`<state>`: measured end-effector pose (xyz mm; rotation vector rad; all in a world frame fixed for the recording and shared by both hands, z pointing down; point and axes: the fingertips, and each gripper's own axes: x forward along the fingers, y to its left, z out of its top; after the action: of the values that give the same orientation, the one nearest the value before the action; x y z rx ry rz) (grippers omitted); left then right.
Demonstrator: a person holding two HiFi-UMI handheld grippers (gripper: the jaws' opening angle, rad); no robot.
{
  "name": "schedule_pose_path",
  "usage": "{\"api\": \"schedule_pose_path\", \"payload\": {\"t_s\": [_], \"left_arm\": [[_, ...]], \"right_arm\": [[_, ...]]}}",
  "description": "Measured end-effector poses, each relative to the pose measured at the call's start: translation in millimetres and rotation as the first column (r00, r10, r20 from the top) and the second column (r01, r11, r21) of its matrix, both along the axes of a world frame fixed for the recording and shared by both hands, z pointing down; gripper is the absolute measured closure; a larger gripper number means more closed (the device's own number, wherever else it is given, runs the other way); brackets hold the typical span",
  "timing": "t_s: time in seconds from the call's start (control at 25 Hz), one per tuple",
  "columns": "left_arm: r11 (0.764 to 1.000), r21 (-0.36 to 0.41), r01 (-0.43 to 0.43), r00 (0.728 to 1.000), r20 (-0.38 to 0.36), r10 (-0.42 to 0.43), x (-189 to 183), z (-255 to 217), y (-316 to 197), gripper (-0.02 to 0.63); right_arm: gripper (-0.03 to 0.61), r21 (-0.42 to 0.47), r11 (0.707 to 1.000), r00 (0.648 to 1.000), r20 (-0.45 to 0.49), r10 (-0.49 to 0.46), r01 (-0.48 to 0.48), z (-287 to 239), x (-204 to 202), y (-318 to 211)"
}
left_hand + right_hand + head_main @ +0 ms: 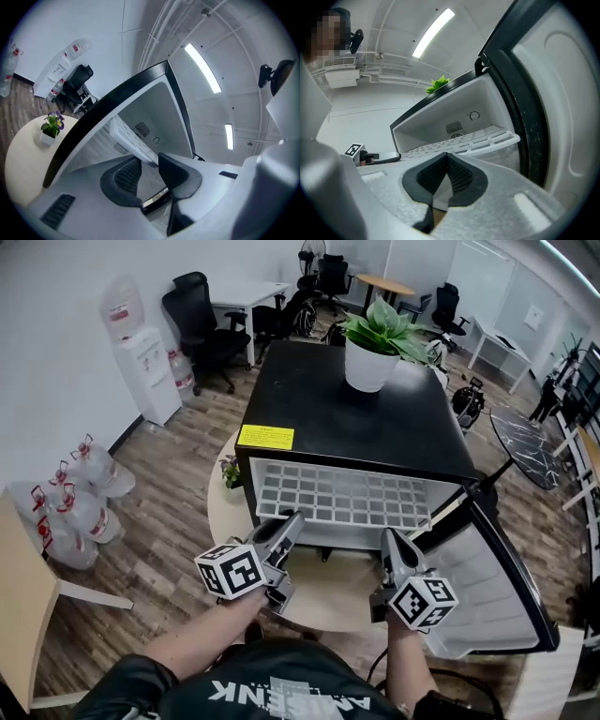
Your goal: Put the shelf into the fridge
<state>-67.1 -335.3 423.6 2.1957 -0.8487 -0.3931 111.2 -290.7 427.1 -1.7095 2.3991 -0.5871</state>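
Two grippers faced the open black fridge [356,423]: left gripper [292,518] jaws wide apart and empty, right gripper [389,538] jaws pressed together on nothing; the white grid shelf [347,495] lay inside, near part sticking out

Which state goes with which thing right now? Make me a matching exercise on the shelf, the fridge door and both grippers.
Things:
1. shelf
2. fridge door
3. left gripper
4. right gripper

States:
A. jaws shut, nothing between them
B. swung open
C. jaws apart
D. lying flat in the opening of the fridge

Pairs: 1-D, 2-B, 3-C, 4-A
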Motion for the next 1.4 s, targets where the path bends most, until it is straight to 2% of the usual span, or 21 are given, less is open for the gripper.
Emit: {"api": "schedule_pose_path", "payload": {"t_s": [0.12, 0.32, 0.44, 0.6, 0.76, 0.96, 1.16, 1.4], "left_arm": [[0.998, 0.007, 0.062, 0.997, 0.042, -0.063, -9, 3, 2, 0.514], [0.982, 0.125, 0.142, 0.973, 0.162, -0.161, -18, -2, 3, 0.552], [0.974, 0.144, 0.174, 0.957, 0.21, -0.202, -21, -3, -7, 0.571], [0.97, 0.156, 0.187, 0.943, 0.249, -0.222, -20, -1, -17, 0.58], [0.96, 0.2, 0.198, 0.915, 0.313, -0.254, -19, 1, -25, 0.58], [0.95, 0.219, 0.22, 0.888, 0.358, -0.288, -20, 1, -35, 0.603], [0.941, 0.259, 0.216, 0.849, 0.426, -0.312, -18, 3, -42, 0.607], [0.937, 0.268, 0.222, 0.826, 0.459, -0.327, -17, 3, -53, 0.607]], "right_arm": [[0.572, 0.003, 1.0, 1.0, 0.002, -0.016, 0.016, -1, 0, -9], [0.572, 0.005, 1.0, 1.0, 0.007, -0.023, 0.023, -1, 2, -19], [0.572, 0.004, 1.0, 1.0, 0.009, -0.027, 0.027, 0, 2, -25], [0.572, 0.003, 1.0, 1.0, 0.01, -0.026, 0.026, 1, 3, -35], [0.572, -0.002, 1.0, 1.0, 0.01, -0.022, 0.022, 0, 4, -44], [0.572, -0.005, 1.0, 1.0, 0.003, -0.019, 0.019, 0, 4, -52], [0.572, -0.008, 1.0, 1.0, -0.003, -0.011, 0.011, 0, 7, -59], [0.572, -0.01, 1.0, 1.0, -0.004, -0.01, 0.01, 0, 7, -71]]}}
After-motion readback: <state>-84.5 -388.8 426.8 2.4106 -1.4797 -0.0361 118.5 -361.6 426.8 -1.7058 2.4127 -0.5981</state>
